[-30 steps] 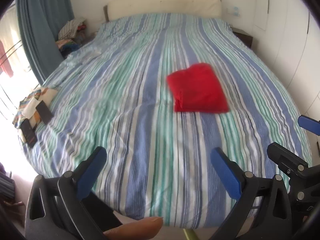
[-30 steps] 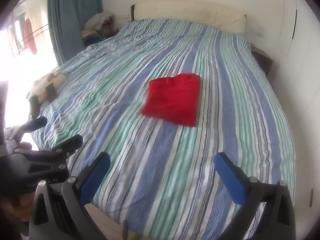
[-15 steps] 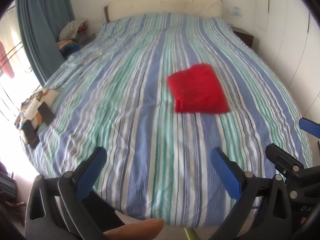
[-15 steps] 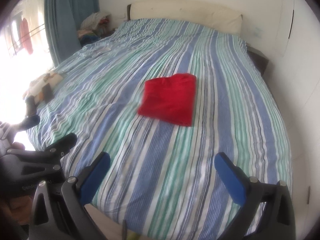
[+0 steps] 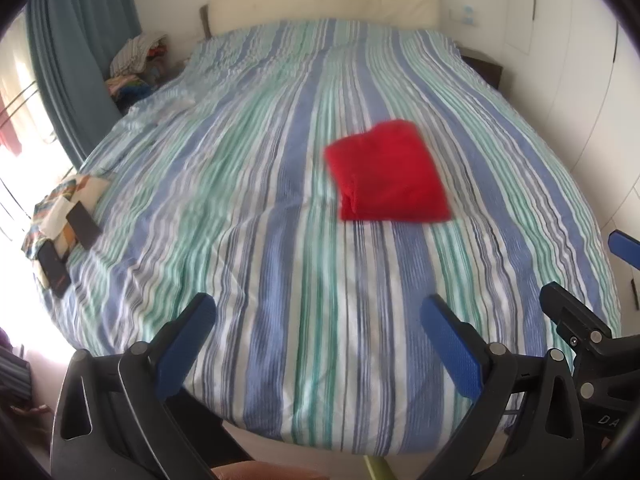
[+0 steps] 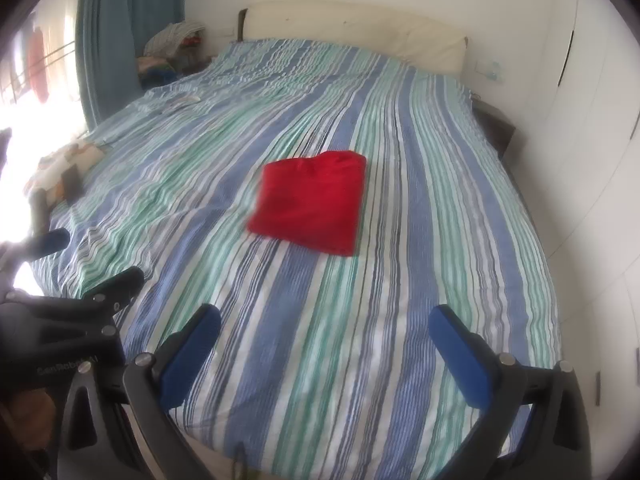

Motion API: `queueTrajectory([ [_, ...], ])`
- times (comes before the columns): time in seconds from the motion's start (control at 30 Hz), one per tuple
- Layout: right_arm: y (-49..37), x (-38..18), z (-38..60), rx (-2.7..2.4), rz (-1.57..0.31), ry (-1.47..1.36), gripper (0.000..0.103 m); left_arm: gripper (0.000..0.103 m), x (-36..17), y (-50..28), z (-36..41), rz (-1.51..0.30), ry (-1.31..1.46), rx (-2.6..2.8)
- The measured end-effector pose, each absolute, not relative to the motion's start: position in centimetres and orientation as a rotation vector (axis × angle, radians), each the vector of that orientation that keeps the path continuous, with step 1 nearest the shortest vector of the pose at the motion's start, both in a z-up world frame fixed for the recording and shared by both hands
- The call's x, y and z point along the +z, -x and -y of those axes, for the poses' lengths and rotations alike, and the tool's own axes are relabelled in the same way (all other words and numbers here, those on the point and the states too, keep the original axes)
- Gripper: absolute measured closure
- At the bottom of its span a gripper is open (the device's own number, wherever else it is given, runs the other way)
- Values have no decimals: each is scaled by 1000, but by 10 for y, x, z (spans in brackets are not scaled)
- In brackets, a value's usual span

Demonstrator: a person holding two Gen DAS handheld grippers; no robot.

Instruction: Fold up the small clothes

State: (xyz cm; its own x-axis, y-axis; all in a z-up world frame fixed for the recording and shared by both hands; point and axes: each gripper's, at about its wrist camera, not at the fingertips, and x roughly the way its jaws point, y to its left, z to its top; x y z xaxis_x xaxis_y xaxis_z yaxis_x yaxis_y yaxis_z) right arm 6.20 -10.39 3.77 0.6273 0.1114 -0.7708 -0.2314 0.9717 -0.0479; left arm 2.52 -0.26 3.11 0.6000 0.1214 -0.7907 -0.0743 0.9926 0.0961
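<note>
A patchwork cloth (image 5: 66, 204) with dark flat objects on it lies at the left edge of the striped bed (image 5: 248, 208); the left gripper (image 5: 316, 312) hangs over the foot edge, jaws wide apart, holding nothing; the folded red garment (image 5: 388, 172) lies right of the bed's middle; the right gripper (image 6: 326, 320) is likewise spread wide and empty, above the foot edge.

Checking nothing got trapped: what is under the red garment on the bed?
The folded red garment lies directly on the striped bedcover, which shows all around it. Whatever sits beneath the folds is covered.
</note>
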Motion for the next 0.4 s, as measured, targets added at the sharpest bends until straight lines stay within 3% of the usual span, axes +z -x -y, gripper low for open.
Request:
queueTrajectory([
  [0.4,-64,34,106,189,-881,139,1,1,34,-22,5,-896,-50,95],
])
